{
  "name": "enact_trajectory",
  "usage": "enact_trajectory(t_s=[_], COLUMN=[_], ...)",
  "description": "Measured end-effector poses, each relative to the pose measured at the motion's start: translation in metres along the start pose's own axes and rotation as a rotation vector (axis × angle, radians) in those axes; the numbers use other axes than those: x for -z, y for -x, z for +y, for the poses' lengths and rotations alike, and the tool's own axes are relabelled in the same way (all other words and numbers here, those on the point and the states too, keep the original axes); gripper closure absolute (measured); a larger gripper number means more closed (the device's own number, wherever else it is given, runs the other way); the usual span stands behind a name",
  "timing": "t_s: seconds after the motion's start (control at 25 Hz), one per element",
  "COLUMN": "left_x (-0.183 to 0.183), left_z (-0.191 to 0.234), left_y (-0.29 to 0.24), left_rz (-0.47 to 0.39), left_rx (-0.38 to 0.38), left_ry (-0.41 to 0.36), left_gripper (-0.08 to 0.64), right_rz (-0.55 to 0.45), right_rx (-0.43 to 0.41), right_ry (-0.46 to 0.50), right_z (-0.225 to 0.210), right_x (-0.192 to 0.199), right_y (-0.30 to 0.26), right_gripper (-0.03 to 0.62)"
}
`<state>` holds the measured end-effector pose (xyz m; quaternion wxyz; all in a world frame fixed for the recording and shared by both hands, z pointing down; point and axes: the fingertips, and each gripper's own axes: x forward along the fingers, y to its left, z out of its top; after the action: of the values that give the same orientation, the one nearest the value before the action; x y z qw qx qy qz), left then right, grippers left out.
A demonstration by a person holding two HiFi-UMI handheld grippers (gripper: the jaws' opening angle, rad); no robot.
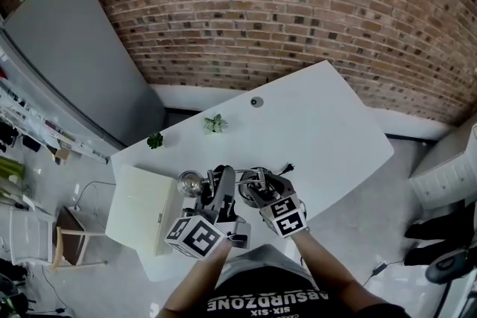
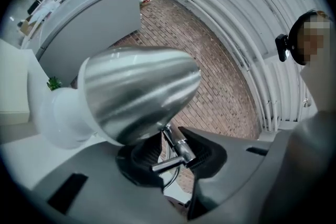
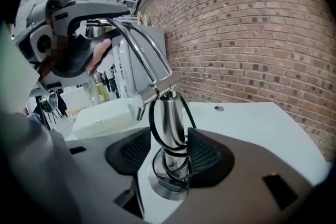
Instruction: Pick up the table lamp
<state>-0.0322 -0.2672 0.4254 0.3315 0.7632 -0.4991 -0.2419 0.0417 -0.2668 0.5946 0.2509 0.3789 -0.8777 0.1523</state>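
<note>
The table lamp is chrome, with a bullet-shaped shade (image 2: pixel 136 92), a white bulb end (image 2: pixel 63 118), curved arms (image 3: pixel 142 44) and an upright stem (image 3: pixel 169 123) on a round base (image 3: pixel 168 186). It stands near the front edge of the white table (image 1: pixel 320 123). My left gripper (image 2: pixel 170 157) is shut on the thin chrome rod (image 2: pixel 176 149) just behind the shade. My right gripper (image 3: pixel 169 152) straddles the stem low down, above the base. A black cord (image 3: pixel 155 128) loops round the stem, and a slim gap shows at the left pad. In the head view both grippers (image 1: pixel 223 186) (image 1: pixel 257 186) sit side by side at the lamp.
A flat white box (image 1: pixel 141 208) lies on the table's left end. Two small green plants (image 1: pixel 215 123) (image 1: pixel 154 139) and a cable grommet (image 1: pixel 256 102) sit farther back. Behind are a brick wall (image 1: pixel 298 4) and a grey partition (image 1: pixel 74 63). A stool (image 1: pixel 71 234) stands on the floor at left.
</note>
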Motion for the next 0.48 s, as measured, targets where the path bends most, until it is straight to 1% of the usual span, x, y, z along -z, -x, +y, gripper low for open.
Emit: enact_trajectory(t_s=[0.04, 0.08, 0.12, 0.16, 0.28, 0.4, 0.48], left_x=[-0.0001, -0.0003, -0.0003, 0.0000, 0.0016, 0.0018, 0.0011], left_z=[-0.0011, -0.0020, -0.0023, -0.0022, -0.0016, -0.0018, -0.0022], left_y=[-0.0015, -0.0029, -0.0036, -0.0037, -0.0035, -0.0036, -0.0042], left_rz=[0.003, 0.006, 0.010, 0.014, 0.020, 0.029, 0.036], left_rx=[0.012, 0.020, 0.023, 0.025, 0.037, 0.079, 0.092], left_ry=[-0.001, -0.001, -0.004, -0.009, -0.017, 0.007, 0.005], left_gripper=[0.477, 0.477, 0.479, 0.480, 0.480, 0.480, 0.479], right_rz=[0.003, 0.002, 0.000, -0.002, -0.010, -0.022, -0.028], right_rx=[0.014, 0.029, 0.040, 0.043, 0.044, 0.052, 0.047], right_ry=[0.009, 0.019, 0.027, 0.030, 0.031, 0.042, 0.047], right_z=[-0.0026, -0.0056, -0.0080, -0.0091, -0.0090, -0.0078, -0.0075], right_x=[0.0006, 0.0011, 0.0019, 0.0031, 0.0055, 0.0064, 0.0058], right_y=[-0.0023, -0.0039, -0.0049, -0.0054, -0.0057, -0.0064, -0.0071], right_gripper=[0.384, 0.404, 0.444, 0.453, 0.459, 0.463, 0.463])
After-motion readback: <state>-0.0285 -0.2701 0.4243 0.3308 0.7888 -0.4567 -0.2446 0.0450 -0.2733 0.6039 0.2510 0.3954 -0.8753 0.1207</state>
